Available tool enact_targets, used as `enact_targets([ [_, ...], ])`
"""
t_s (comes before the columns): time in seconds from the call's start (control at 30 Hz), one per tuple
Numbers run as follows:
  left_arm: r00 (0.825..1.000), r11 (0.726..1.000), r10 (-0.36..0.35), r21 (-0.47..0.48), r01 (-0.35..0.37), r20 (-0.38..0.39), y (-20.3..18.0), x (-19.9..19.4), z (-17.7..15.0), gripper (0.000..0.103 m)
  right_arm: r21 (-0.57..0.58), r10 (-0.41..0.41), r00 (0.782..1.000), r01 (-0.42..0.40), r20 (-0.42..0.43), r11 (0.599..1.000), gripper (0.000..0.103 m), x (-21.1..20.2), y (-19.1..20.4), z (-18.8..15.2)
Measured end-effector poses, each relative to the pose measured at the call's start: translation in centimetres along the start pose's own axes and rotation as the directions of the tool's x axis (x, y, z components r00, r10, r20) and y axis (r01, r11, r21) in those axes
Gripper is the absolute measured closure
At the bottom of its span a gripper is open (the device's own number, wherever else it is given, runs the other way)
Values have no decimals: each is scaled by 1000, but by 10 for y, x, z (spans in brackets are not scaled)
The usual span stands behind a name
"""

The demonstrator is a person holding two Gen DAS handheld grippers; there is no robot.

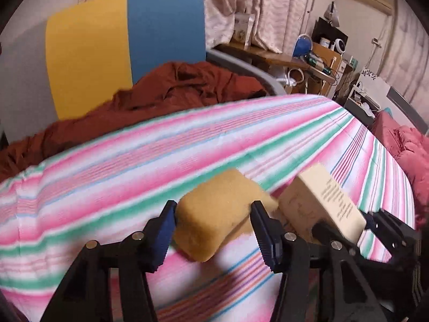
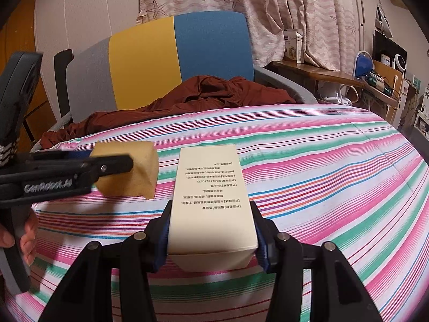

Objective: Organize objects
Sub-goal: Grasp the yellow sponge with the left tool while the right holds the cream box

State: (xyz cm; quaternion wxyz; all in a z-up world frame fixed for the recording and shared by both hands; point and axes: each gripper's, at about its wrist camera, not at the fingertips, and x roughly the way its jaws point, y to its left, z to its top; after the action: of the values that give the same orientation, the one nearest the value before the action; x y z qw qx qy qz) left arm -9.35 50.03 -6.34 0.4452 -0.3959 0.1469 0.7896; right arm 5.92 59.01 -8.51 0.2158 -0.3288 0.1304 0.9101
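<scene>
A yellow sponge sits between the blue pads of my left gripper, which is shut on it just above the striped bedcover; the pads dent its sides. The right wrist view shows the same sponge at the left, with the left gripper reaching in from the side and a person's hand on its handle. My right gripper is shut on a cream carton with printed text on top, held lengthwise above the cover. In the left wrist view the carton lies just right of the sponge.
A rust-red cloth lies bunched at the far edge of the bedcover, in front of a yellow and blue chair back. A cluttered wooden desk stands at the back right. A pink quilt lies at the right.
</scene>
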Motion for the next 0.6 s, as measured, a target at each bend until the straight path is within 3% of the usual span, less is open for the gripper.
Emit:
enact_targets([
  [0.07,999,1000,18,17,-18,-38,0,3,-11,48,1,-3,1000,3,1,1000,52,0,0,0],
  [0.2,1000,1000,27,15,-27,-13,4,-7,-28,45,5,-1,1000,1,2,1000,52,0,0,0],
  [0.27,999,999,43,-26,-43,9,11,-13,-30,0,7,-1,1000,1,2,1000,52,0,0,-1],
  [0.37,996,998,63,-9,-62,69,14,-22,-22,0,3,-4,1000,4,2,1000,52,0,1,-1],
  [0.6,992,990,125,58,-126,20,5,0,1,1,2,-4,1000,4,1,1000,51,1,0,0],
])
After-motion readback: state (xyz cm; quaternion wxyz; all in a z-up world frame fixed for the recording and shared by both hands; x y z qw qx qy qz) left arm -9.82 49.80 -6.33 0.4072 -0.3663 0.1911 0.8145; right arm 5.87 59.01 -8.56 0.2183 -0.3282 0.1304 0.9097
